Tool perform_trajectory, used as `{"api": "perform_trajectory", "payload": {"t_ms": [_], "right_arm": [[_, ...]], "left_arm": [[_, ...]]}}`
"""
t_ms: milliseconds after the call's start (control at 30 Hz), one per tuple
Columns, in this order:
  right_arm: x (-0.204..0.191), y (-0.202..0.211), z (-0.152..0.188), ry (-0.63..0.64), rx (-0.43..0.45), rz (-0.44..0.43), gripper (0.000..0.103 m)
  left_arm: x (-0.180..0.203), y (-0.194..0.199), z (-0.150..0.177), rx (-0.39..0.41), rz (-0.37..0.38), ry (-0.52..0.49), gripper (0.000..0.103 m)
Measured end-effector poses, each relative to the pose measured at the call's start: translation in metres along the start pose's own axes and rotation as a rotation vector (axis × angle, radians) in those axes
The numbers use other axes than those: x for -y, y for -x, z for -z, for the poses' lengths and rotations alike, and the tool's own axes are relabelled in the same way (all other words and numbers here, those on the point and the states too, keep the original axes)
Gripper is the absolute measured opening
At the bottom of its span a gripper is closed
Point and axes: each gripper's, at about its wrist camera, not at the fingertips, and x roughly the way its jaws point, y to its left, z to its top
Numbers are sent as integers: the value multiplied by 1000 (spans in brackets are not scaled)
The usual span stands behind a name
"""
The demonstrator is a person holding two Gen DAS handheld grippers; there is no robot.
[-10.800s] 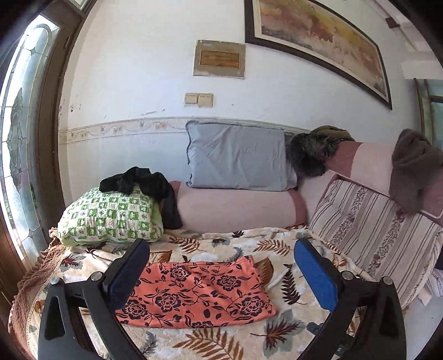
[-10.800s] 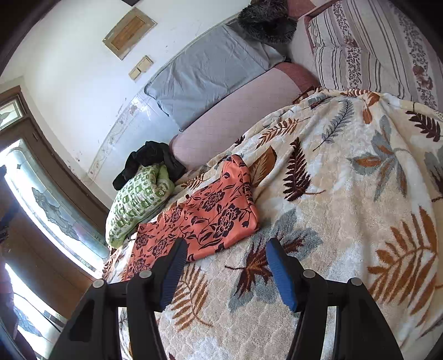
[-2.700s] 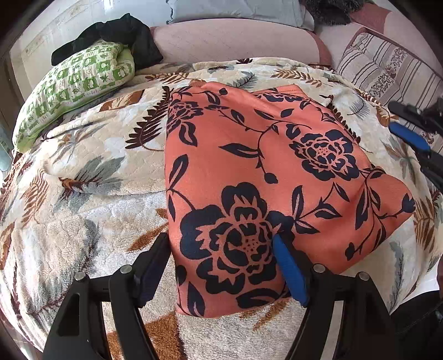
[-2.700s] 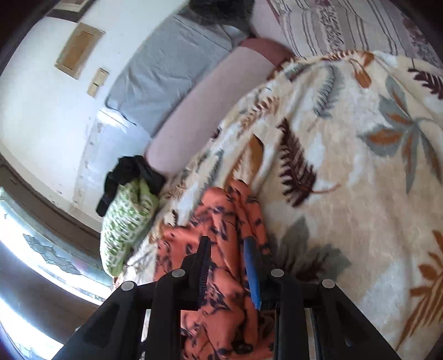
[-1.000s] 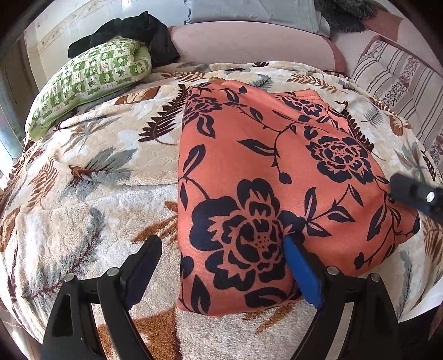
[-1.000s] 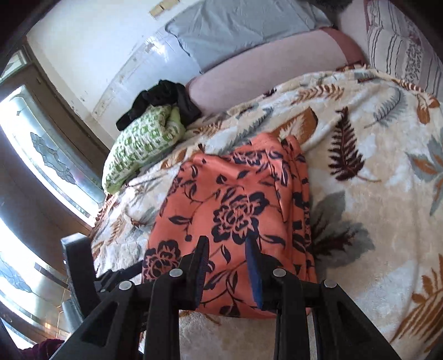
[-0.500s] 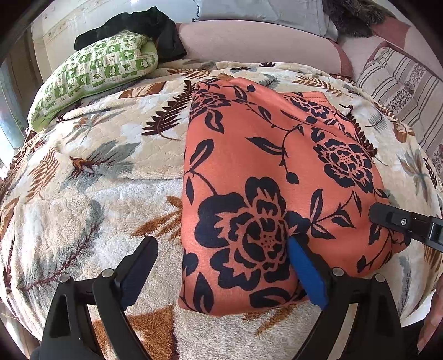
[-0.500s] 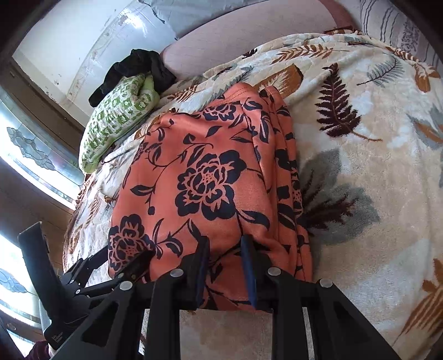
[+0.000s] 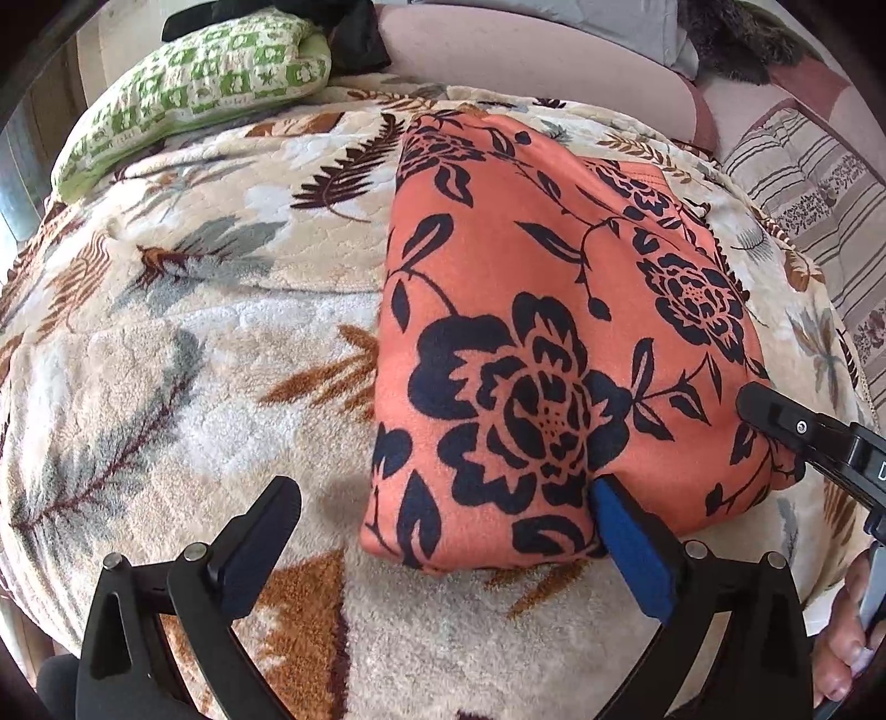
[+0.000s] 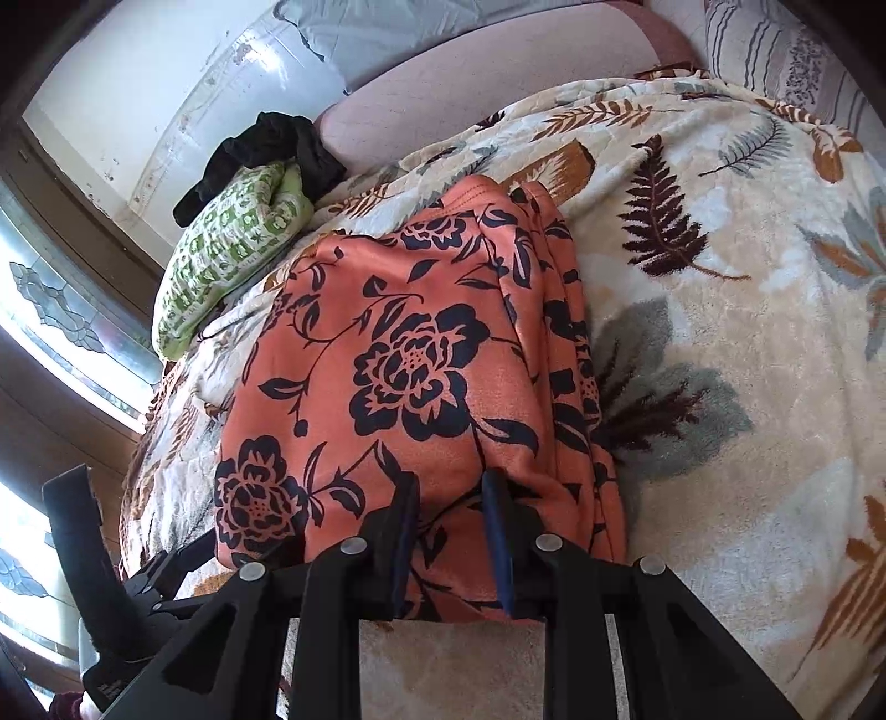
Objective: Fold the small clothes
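Observation:
An orange garment with dark blue flowers [image 9: 554, 310] lies folded on the leaf-patterned blanket [image 9: 194, 360]; it also shows in the right wrist view [image 10: 410, 365]. My left gripper [image 9: 443, 515] is open at the garment's near edge, its right finger touching the cloth and its left finger on the blanket. My right gripper [image 10: 446, 509] is nearly closed over the garment's near right corner; a fold of cloth sits between its jaws. The right gripper's tip [image 9: 775, 415] shows at the right in the left wrist view.
A green patterned pillow [image 9: 194, 88] with a black garment [image 10: 260, 149] on it lies at the far left. A pink bolster [image 9: 526, 50] and a grey pillow [image 10: 421, 33] stand against the wall. A striped cushion [image 9: 814, 183] is at the right.
Both grippers have come closer to the garment's near edge. The right gripper has moved onto the near right corner. The garment lies as before.

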Motion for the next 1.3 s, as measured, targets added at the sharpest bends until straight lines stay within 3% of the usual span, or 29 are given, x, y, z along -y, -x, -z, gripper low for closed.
{"api": "perform_trajectory", "payload": {"t_ms": [67, 200, 333, 567, 633, 667, 700, 767, 1033, 1300], "right_arm": [[-2, 5, 2, -10, 16, 2, 27], [-16, 27, 10, 9, 94, 23, 28], [-40, 54, 18, 70, 194, 22, 28], [-67, 102, 30, 95, 372, -15, 30], [-73, 113, 33, 107, 426, -5, 40], [-76, 118, 35, 114, 456, 2, 62], [-79, 123, 37, 122, 489, 12, 74], [-88, 132, 43, 153, 552, 44, 73], [-94, 125, 44, 186, 534, 94, 73], [-80, 115, 41, 163, 503, 115, 73]], "left_arm": [[-2, 14, 2, 11, -28, -14, 103], [1, 64, 9, 206, -157, -94, 103], [-3, 109, 6, 330, -218, -119, 103], [-17, 154, -6, 411, -247, -86, 103], [-18, 162, -4, 420, -250, -80, 103], [-18, 165, -3, 423, -251, -79, 103], [-19, 167, -3, 426, -251, -78, 103], [-19, 172, -2, 438, -250, -80, 103], [-20, 180, 0, 467, -243, -70, 103], [-13, 170, -1, 441, -238, -84, 103]]}}
